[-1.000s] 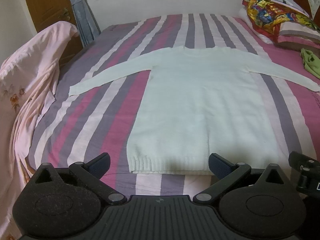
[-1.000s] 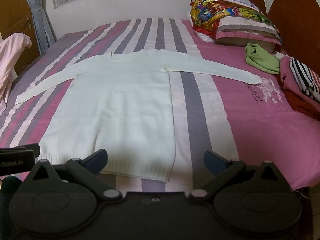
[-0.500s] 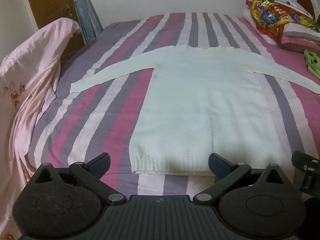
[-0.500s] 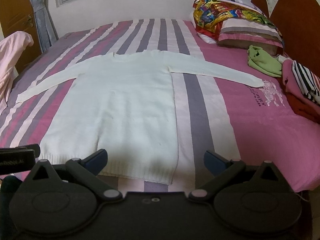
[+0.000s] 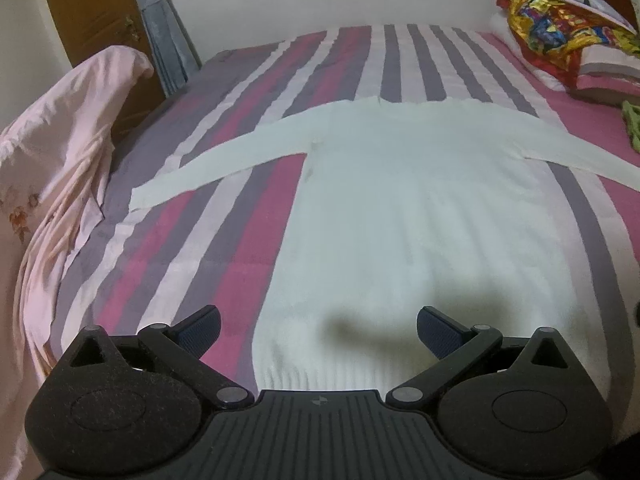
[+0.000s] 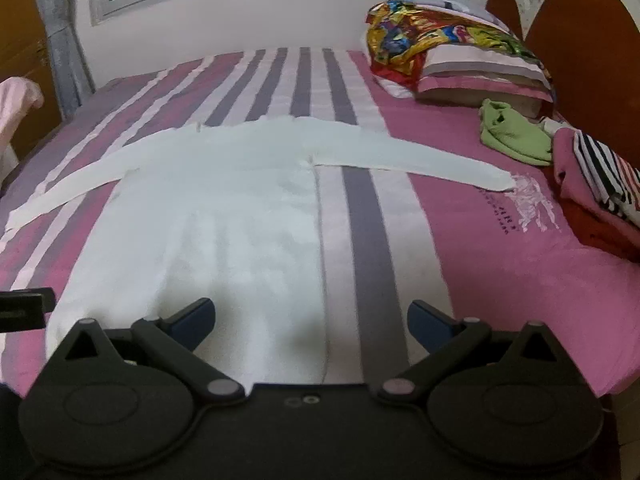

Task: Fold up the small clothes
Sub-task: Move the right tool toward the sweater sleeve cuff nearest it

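**Inspector A:** The white sweater (image 5: 420,216) lies flat on the striped bedspread (image 5: 224,248), front down or up cannot be told, both sleeves spread out to the sides and the ribbed hem nearest the cameras. In the right wrist view the same sweater (image 6: 216,216) has its right sleeve reaching onto the plain pink part of the cover.

**Inspector B:** And the grippers?

**Inspector A:** The left gripper (image 5: 318,330) stands with its jaws wide apart above the hem, nothing between them. The right gripper (image 6: 310,320) is likewise spread wide and empty, over the sweater's right hem corner. Whether either touches the cloth cannot be told.

**Inspector B:** Surroundings?

**Inspector A:** A green garment (image 6: 514,134) lies near the end of the right sleeve, apart from it, beside a striped garment (image 6: 604,172) on a red one. Pillows under a colourful cloth (image 6: 436,44) sit against the wooden headboard (image 6: 588,48). A pale pink sheet (image 5: 52,184) is draped at the bed's left edge.
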A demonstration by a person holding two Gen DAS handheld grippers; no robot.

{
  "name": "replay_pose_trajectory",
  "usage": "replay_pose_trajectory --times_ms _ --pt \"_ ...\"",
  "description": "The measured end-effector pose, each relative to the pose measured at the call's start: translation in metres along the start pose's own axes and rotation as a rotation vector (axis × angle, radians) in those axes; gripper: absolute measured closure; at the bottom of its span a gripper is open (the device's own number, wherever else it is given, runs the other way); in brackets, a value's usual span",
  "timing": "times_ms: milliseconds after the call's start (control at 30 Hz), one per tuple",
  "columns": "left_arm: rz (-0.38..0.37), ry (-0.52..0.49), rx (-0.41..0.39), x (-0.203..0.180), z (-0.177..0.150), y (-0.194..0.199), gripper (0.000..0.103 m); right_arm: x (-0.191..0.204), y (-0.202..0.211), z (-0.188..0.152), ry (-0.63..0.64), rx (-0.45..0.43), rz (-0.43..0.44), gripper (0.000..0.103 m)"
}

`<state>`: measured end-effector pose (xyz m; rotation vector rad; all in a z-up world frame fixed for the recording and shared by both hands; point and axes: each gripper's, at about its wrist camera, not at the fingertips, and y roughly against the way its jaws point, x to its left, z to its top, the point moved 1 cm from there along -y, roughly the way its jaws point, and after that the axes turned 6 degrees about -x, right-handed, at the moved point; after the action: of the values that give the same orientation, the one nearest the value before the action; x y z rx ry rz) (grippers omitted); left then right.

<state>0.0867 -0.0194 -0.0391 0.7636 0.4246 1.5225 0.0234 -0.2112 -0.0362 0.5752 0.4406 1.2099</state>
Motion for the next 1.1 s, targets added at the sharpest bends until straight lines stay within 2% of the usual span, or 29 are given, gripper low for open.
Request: replay_pose_trajectory --times_ms 500,667,833,1100 --pt "-0.032 -0.034 0.044 -0.035 0.061 -0.094 0.000 -0.039 -0.089 0.048 -0.037 0.028 -0.097 0.000" --pt "-0.048 -0.032 0.046 -0.051 0.083 -0.124 0.000 -0.049 -0.120 0.068 -0.035 0.011 -0.115 0.000" --pt "-0.024 -0.027 0.064 -0.065 0.101 -0.163 0.000 -0.067 -0.159 0.087 -0.027 0.015 -0.136 0.002" --pt "0.011 -0.022 0.083 -0.083 0.123 -0.220 0.000 -0.112 -0.226 0.106 -0.053 0.029 -0.217 0.002"
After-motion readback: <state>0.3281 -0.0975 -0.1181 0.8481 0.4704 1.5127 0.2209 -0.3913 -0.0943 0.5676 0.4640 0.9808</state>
